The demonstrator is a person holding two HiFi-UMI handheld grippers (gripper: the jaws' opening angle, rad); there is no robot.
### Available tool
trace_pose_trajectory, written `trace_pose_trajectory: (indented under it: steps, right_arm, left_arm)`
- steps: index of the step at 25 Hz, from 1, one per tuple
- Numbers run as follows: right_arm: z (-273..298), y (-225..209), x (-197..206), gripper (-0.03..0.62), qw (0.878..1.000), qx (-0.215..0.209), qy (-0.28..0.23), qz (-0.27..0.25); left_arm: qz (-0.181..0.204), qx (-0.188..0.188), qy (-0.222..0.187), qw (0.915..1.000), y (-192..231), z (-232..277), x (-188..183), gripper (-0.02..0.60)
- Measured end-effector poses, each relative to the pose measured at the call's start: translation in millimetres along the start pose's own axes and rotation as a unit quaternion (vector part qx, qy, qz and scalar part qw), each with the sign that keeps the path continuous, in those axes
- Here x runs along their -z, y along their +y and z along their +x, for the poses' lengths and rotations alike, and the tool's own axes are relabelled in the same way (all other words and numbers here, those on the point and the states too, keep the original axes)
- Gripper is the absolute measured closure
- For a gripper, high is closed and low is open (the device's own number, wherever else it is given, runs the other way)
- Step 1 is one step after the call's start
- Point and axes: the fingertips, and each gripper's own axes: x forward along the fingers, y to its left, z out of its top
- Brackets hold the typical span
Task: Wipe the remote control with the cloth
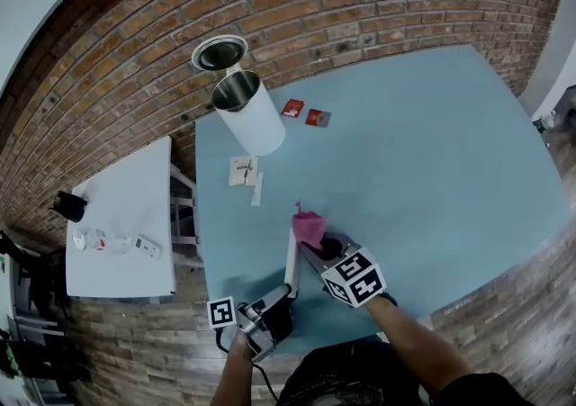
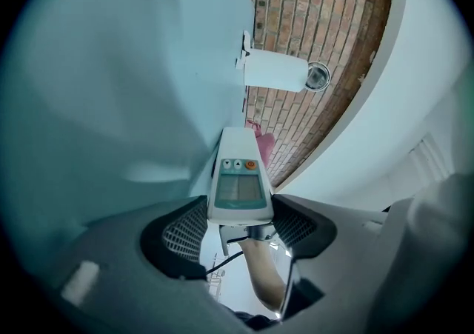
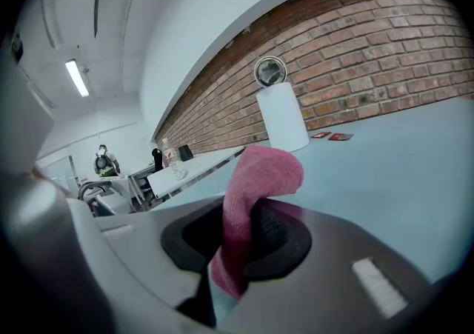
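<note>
The left tool [image 2: 241,227] was clamped on the screen end of the remote control [image 2: 238,177], whose other end stuck out ahead of its jaws over the blue worktop [image 1: 432,161]. The right tool [image 3: 244,238] pinched the pink cloth [image 3: 261,174], which rose from between its jaws and drooped forward, right beside the remote's far tip.

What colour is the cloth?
Pink; the cloth shows best in the right gripper view.

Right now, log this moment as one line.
left gripper: holds remote control | right gripper: holds pink cloth | cloth beside remote's far end
</note>
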Motion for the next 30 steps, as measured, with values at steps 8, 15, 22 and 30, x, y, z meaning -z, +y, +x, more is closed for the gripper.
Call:
trace_pose_trajectory:
  steps: [8,15,22,30]
  right_arm:
    - [-13.7,18.2,10.3,0.528,1.000,-0.022,0.006,0.005]
    - [-24.7,32.9,19.7,0.527,0.999,-0.043,0.009,0.017]
    - [-41.1,46.1,29.5,0.526,0.997,-0.057,0.004,0.044]
    - [-63.9,54.9,30.4,0.528,0.995,-0.068,-0.014,0.073]
  left_arm:
    - [0.000,0.000,-0.019,0.9998,-1.7,6.4,0.2,0.304]
    - [-0.001,0.006,-0.045,0.9990,-1.0,13.8,-3.3,0.304]
    - [-0.003,0.012,-0.072,0.9973,-4.2,26.1,-8.2,0.304]
    - [-0.009,0.023,-0.098,0.9948,-6.0,39.9,-9.3,0.302]
